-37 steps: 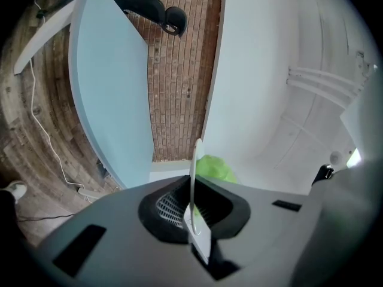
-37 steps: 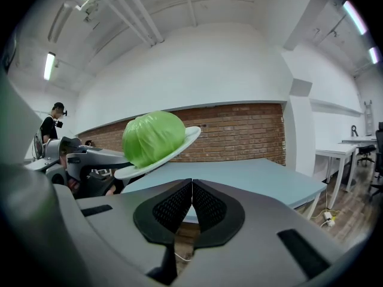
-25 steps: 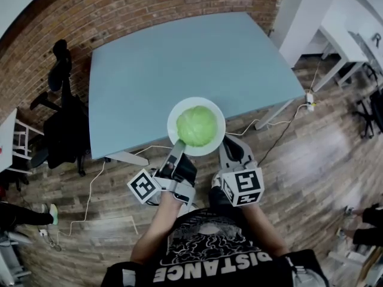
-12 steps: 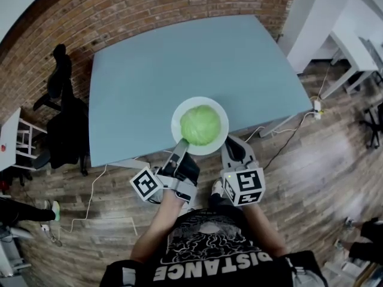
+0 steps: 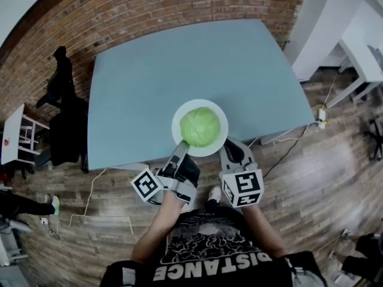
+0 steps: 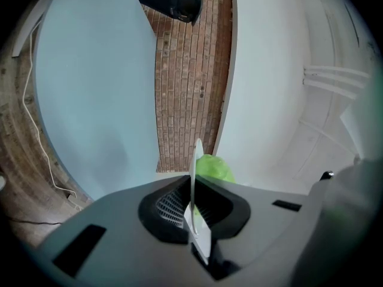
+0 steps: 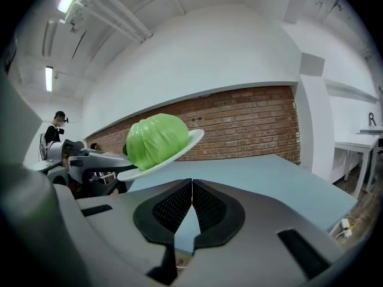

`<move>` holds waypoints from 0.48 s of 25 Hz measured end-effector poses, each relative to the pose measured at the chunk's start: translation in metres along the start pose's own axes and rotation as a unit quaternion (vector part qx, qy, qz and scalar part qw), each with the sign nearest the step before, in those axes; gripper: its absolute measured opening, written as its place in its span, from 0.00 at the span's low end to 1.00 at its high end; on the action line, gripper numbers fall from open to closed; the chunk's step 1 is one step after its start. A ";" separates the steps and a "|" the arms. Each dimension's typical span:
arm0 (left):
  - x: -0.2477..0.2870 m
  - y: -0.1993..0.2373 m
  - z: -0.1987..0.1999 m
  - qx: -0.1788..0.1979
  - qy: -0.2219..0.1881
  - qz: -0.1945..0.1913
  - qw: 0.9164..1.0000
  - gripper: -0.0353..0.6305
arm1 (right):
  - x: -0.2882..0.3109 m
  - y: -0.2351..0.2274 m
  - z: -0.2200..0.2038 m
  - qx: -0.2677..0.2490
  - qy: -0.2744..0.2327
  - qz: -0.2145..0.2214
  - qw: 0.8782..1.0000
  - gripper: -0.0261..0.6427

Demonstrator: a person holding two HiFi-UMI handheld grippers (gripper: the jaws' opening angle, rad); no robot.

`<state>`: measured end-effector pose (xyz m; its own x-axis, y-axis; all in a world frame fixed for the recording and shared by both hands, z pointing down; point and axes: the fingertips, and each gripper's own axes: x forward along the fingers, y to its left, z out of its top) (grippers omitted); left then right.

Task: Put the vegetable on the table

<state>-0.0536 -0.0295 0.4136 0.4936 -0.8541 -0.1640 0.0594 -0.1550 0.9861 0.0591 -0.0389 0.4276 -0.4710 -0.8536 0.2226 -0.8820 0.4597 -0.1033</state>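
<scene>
A green cabbage (image 5: 200,127) lies on a white plate (image 5: 220,113) held in the air over the near edge of the blue table (image 5: 149,76). My left gripper (image 5: 181,146) is shut on the plate's near rim. In the left gripper view the plate (image 6: 196,157) stands edge-on between the pads, with the cabbage (image 6: 213,167) behind it. My right gripper (image 5: 231,148) is shut and empty, just right of the plate and apart from it. The right gripper view shows the cabbage (image 7: 157,139) on the tilted plate (image 7: 190,139), above my closed right gripper (image 7: 191,187).
A black chair (image 5: 63,115) stands at the table's left side. A brick wall (image 5: 149,11) runs behind the table. White tables (image 5: 359,46) stand to the right, and cables (image 5: 90,199) lie on the wooden floor. A person (image 7: 58,123) stands far off.
Both grippers have moved forward toward the table. The plate with the cabbage now hangs further in over the table's near edge.
</scene>
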 end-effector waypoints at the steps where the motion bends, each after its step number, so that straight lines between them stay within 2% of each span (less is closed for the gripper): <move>1: 0.003 0.000 -0.001 0.002 -0.002 0.000 1.000 0.07 | 0.001 -0.004 0.001 0.001 -0.001 0.003 1.000 0.05; 12: 0.028 0.004 -0.018 0.011 -0.014 0.005 1.000 0.08 | 0.008 -0.032 0.008 0.003 -0.007 0.024 1.000 0.05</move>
<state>-0.0240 -0.0452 0.4135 0.4693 -0.8694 -0.1544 0.0355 -0.1561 0.9871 0.0836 -0.0622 0.4251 -0.5134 -0.8338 0.2031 -0.8582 0.4992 -0.1198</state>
